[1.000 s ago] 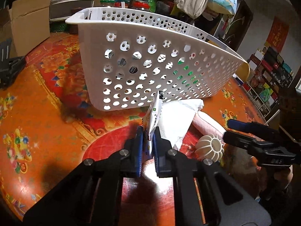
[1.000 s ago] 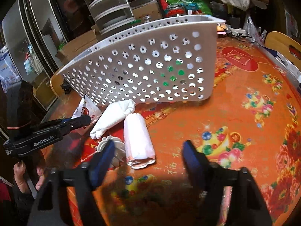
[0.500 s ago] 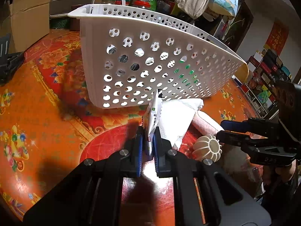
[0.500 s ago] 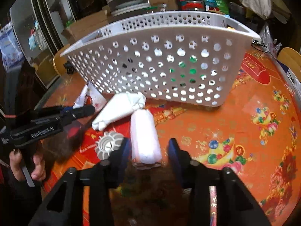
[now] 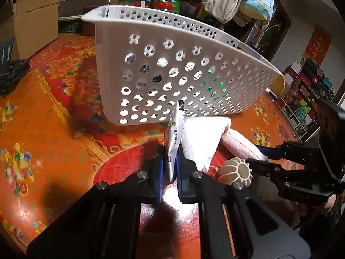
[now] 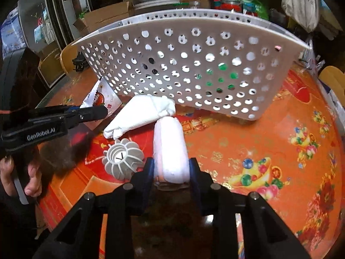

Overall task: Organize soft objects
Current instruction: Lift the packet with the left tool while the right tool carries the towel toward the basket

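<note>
Closing within the last second, the right gripper [image 6: 171,167] now has its fingers [image 6: 148,168] pressed against both flanks of the pink rolled towel [image 6: 170,146], where a second ago they stood wide apart with the roll lying untouched ahead of them; the near end of the roll sits between the pads, and its far end still rests on the table [image 6: 269,142], pointing towards the basket. Left gripper [image 5: 170,161]: unchanged, fingers together and clamped on a thin white sachet [image 5: 175,129] that stands upright out of them, just in front of the basket wall. White perforated basket [image 5: 172,75]: standing on the table behind all the items, rim well above them, some green contents glimpsed through its holes. White folded cloth [image 6: 140,116]: lying flat, touching the far end of the pink roll, not gripped. Ribbed white plastic ball [image 6: 123,158]: just beside the roll on its left, near the right gripper's left finger, not a soft item by the look of it. Assessment: both hands now appear loaded, one soft item each; the grasp on the towel looks complete or nearly so, and lifting both over the basket rim seems the likely remaining step for these two. The cloth remains to be collected.
</note>
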### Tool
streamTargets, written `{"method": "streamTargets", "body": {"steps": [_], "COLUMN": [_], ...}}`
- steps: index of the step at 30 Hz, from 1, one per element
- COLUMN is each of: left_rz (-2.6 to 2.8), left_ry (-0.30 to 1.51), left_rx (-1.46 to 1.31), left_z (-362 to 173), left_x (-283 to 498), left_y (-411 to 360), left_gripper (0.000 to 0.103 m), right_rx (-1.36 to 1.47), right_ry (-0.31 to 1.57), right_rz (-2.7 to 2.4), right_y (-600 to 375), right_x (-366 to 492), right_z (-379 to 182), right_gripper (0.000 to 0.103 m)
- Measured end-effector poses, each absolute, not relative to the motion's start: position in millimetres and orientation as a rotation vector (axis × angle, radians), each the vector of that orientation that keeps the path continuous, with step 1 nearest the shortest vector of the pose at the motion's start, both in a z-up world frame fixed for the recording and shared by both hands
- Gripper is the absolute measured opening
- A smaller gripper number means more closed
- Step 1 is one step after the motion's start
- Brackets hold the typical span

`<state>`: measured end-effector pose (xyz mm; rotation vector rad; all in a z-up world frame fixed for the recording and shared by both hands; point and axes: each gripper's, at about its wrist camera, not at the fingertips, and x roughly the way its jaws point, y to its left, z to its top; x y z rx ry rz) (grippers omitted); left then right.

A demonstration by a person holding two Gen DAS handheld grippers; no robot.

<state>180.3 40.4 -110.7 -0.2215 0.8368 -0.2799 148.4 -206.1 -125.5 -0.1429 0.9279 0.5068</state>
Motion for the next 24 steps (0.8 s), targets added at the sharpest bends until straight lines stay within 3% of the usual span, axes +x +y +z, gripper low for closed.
{"method": "streamTargets", "body": {"steps": [16,24], "left_rz": [-0.289,-0.281], "left_ry": [0.747,0.682], "left_rx": [-0.134,-0.108], "left_z": [-89,-41], "left_x": [157,138], "left_y": [27,26], "left_gripper": [0.009,0.009], "right_rx": [-0.027,-0.002], "right_ry": [0.837,0.738], "right_rz": [0.461,0.465], "right_y": [-250,-256], "right_x": [118,104], "right_z": [-99,-56], "right_gripper": [0.030,0.030]}}
